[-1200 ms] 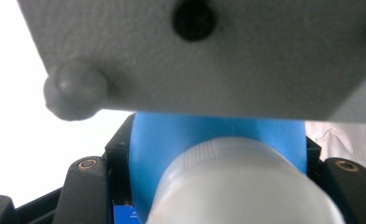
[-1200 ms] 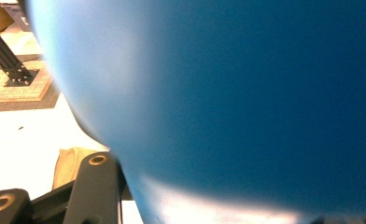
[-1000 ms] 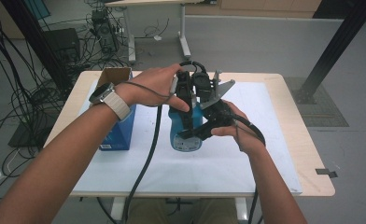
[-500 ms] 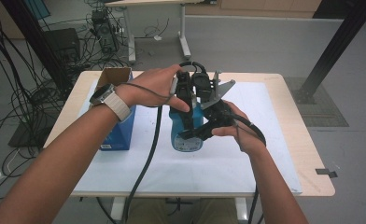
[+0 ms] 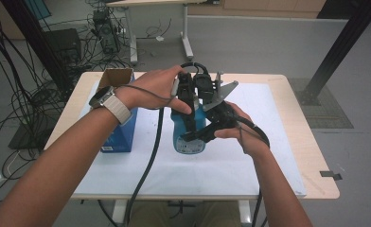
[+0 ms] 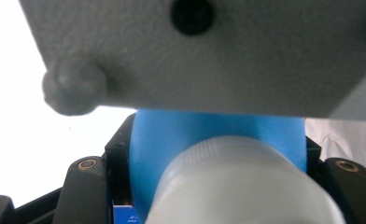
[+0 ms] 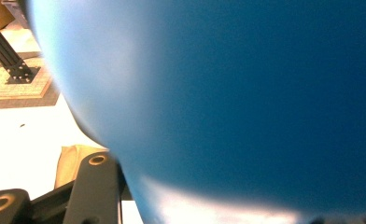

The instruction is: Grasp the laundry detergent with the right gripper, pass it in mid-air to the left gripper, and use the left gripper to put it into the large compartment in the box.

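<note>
I record a light wooden table [image 5: 311,156] carrying a white mat [image 5: 174,175] that covers most of its top, leaving bare wood strips along the left, right and far edges. In the high view the mat's near half is open on both sides of my forearms, and its right portion out to the mat edge is also free. The table's right rim stands well apart from the work; a black post base sits on the floor beyond it.

Toward the left far corner of the mat stands an open blue cardboard box [image 5: 122,127], flaps up, its near face just beside my left wrist. This narrows the room on the left.

At the mat's centre stands the blue bottle [image 5: 189,137], upright, label facing me, near the box but apart from it.

The left gripper [image 5: 186,94] comes in over the bottle top. In the left gripper view its jaws flank the bottle's blue shoulder on both sides and are clenched on it, the pale ribbed cap [image 6: 246,186] lying close beneath the camera under the other tool's grey plate.

The right gripper [image 5: 207,132] meets the bottle body from the right. The right gripper view has the blue wall pressed close against one visible jaw; I read it as clamped on the body.
</note>
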Demonstrator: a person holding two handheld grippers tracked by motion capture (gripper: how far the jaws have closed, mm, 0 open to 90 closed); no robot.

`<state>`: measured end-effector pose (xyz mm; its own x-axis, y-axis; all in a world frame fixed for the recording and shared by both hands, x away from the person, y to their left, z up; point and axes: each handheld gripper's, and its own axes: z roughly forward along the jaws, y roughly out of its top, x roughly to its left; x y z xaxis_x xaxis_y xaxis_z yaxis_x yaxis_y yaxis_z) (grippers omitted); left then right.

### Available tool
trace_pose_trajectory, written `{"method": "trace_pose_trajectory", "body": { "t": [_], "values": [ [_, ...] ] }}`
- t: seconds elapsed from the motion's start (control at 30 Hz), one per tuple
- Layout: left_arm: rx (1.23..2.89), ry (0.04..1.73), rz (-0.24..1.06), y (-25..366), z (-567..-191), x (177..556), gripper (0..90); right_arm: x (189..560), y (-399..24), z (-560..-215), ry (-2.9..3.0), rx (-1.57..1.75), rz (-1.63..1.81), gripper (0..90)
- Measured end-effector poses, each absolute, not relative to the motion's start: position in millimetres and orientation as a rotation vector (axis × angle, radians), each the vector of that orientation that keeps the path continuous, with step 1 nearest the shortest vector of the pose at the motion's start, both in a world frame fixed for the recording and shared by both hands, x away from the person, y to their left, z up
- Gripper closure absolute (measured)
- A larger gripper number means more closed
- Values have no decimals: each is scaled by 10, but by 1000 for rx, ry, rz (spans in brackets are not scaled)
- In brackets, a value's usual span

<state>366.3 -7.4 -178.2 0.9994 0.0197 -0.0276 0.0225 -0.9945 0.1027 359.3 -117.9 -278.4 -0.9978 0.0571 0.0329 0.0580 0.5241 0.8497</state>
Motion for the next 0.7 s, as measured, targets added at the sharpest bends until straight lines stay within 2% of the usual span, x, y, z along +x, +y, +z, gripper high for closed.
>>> {"method": "trace_pose_trajectory", "body": {
  "t": [0.7],
  "values": [
    [3023, 37, -38, -53, -1784, 3655, 382, 3591, -1168, -2789, -2730, -88, -1527, 442]
  ]
}}
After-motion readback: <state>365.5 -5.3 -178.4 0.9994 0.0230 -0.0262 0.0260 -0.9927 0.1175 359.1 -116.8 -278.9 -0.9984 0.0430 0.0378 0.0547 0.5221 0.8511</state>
